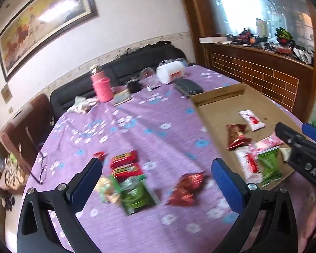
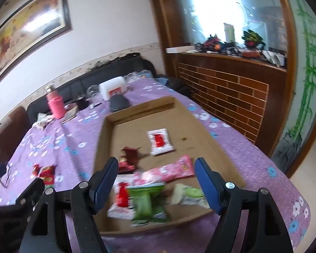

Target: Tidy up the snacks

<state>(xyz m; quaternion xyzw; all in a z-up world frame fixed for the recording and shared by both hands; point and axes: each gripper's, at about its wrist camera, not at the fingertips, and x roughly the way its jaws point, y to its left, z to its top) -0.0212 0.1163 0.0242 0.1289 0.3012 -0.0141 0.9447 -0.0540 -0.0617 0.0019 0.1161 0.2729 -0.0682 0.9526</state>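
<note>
Left wrist view, from the left edge: a pair of glasses [image 1: 42,169] lies on the purple flowered worktop [image 1: 137,126], and further back a pink bottle [image 1: 101,84] stands upright. The left hand-held gripper [image 1: 158,181] hangs above the cloth with its jaws spread wide and nothing between the pads; under it lie loose snacks, namely two red bars [image 1: 125,165], a green packet [image 1: 134,195] and, to their right, red foil packets [image 1: 186,189]. Right of these sits a shallow cardboard box [image 1: 219,107] already holding several packets, with the tip of the right hand-held gripper over its near right corner. Right wrist view: the right hand-held gripper [image 2: 157,184] is also parted, empty, poised over the near end of the box, where a red foil snack [image 2: 130,157], a long pink packet [image 2: 168,171], a green packet and a white-and-red sachet [image 2: 160,141] lie on the floor of the box; blur hides finer detail.
</note>
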